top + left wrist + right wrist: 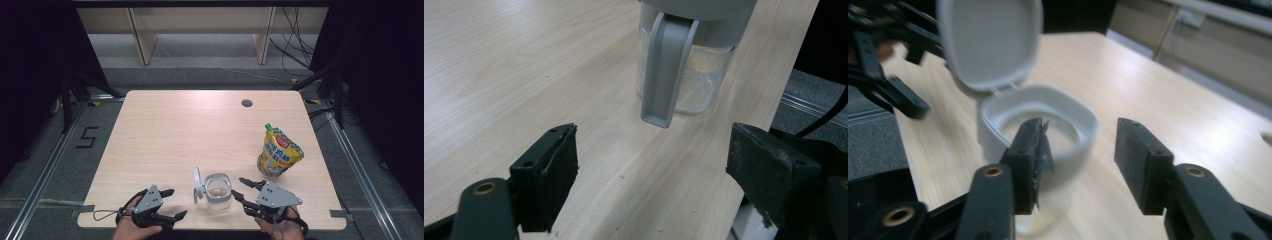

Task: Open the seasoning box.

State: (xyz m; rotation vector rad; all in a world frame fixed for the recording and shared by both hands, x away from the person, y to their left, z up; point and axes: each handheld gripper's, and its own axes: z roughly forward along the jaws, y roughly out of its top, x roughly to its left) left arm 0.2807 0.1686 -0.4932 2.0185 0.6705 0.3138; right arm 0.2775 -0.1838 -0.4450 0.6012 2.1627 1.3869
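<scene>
A clear container (218,191) with a grey rim stands near the table's front edge, between my two grippers. Its grey lid (197,183) is flipped up on its left side. My left gripper (178,202) rests open to its left, jaws wide apart and empty. From the left gripper view the container (696,75) is ahead of the left gripper (651,170), a grey strap (667,65) down its side, pale grains at its bottom. My right gripper (239,188) is just right of it, open and holding nothing. In the right gripper view the right gripper (1080,145) faces the container's rim (1083,125) and raised lid (990,40).
A yellow and green spouted pouch (279,151) stands at the table's right, behind the right gripper. A round cable hole (246,103) sits in the wooden table (165,135) at the back. Metal rails and cables run along the floor around it.
</scene>
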